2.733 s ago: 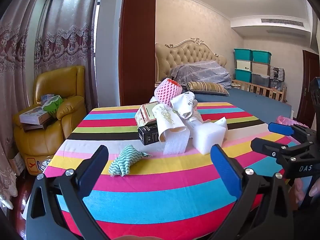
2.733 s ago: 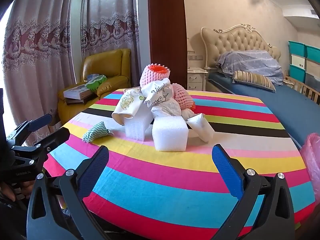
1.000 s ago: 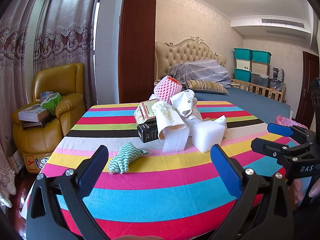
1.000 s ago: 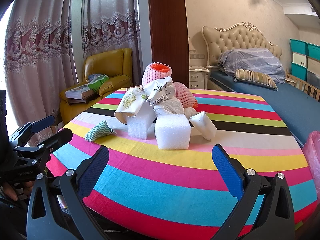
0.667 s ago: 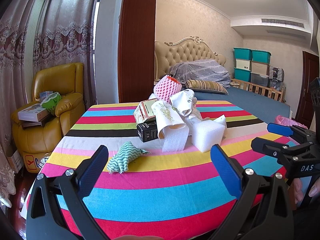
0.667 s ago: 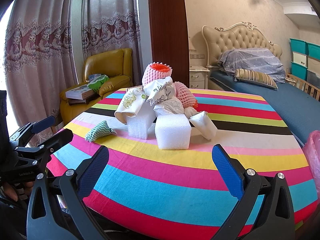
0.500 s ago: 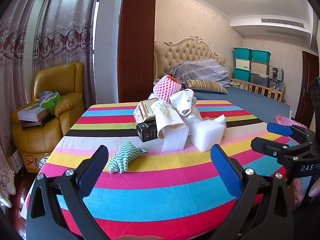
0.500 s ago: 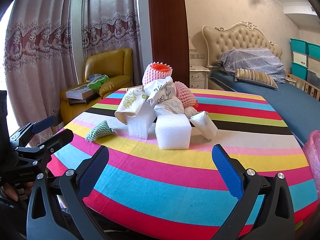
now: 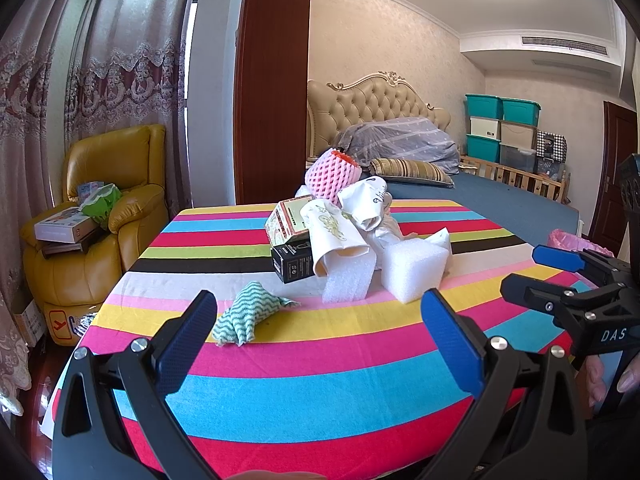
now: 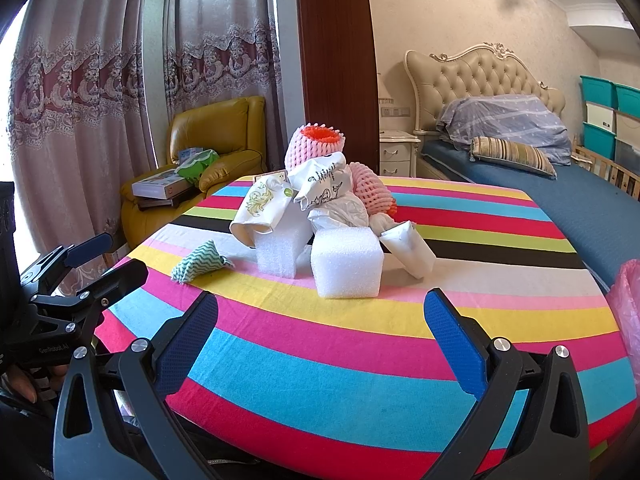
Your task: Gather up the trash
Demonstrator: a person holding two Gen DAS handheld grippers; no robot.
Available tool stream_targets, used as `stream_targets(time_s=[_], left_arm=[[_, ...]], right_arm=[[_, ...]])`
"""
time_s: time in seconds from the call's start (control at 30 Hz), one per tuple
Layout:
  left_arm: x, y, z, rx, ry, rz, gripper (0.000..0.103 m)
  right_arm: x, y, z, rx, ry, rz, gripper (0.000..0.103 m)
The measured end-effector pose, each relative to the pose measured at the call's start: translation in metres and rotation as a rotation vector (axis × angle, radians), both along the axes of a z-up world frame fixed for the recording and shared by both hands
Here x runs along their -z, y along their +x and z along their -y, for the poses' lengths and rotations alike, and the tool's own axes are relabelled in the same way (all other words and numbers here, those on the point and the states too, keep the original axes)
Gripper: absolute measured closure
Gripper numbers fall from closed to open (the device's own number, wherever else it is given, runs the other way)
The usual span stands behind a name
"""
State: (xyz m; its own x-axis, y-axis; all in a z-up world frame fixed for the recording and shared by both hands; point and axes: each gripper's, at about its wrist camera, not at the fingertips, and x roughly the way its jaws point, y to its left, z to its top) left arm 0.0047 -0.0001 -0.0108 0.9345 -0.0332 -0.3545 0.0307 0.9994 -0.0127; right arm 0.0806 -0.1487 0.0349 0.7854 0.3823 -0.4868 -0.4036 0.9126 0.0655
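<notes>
A trash pile sits mid-table on the striped cloth (image 9: pixel 320 380): a white foam block (image 9: pixel 414 268) (image 10: pixel 346 262), a foam strip (image 9: pixel 348 282), paper cups (image 9: pixel 336 240) (image 10: pixel 260 210), a black box (image 9: pixel 292 262), a small carton (image 9: pixel 288 222), pink fruit nets (image 9: pixel 330 172) (image 10: pixel 314 146) and crumpled white plastic (image 10: pixel 340 210). A green zigzag cloth (image 9: pixel 246 314) (image 10: pixel 198 266) lies apart, nearer the left. My left gripper (image 9: pixel 320 344) and my right gripper (image 10: pixel 320 344) are open and empty, held short of the pile at the table's near edge.
A pink-lined trash bag (image 9: pixel 568 240) (image 10: pixel 628 300) stands off the table's right side. A yellow armchair (image 9: pixel 104 216) with boxes stands at the left, a bed (image 9: pixel 460 196) behind, stacked bins (image 9: pixel 502 128) at the far right.
Both grippers have drifted slightly; the view shifts a little. The jaws stay open and nothing on the table has moved.
</notes>
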Motion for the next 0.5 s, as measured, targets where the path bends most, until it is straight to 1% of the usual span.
stream_targets(time_s=[0.3,0.5], left_arm=[[-0.001,0.001,-0.003,0.003,-0.013,-0.018,0.004],[0.006,0.011,-0.020,-0.019,-0.053,-0.085,0.004]], right_arm=[[0.002,0.002,-0.001,-0.001,0.000,-0.006,0.007],[0.007,0.013,-0.004,-0.010,-0.014,-0.033,0.007]])
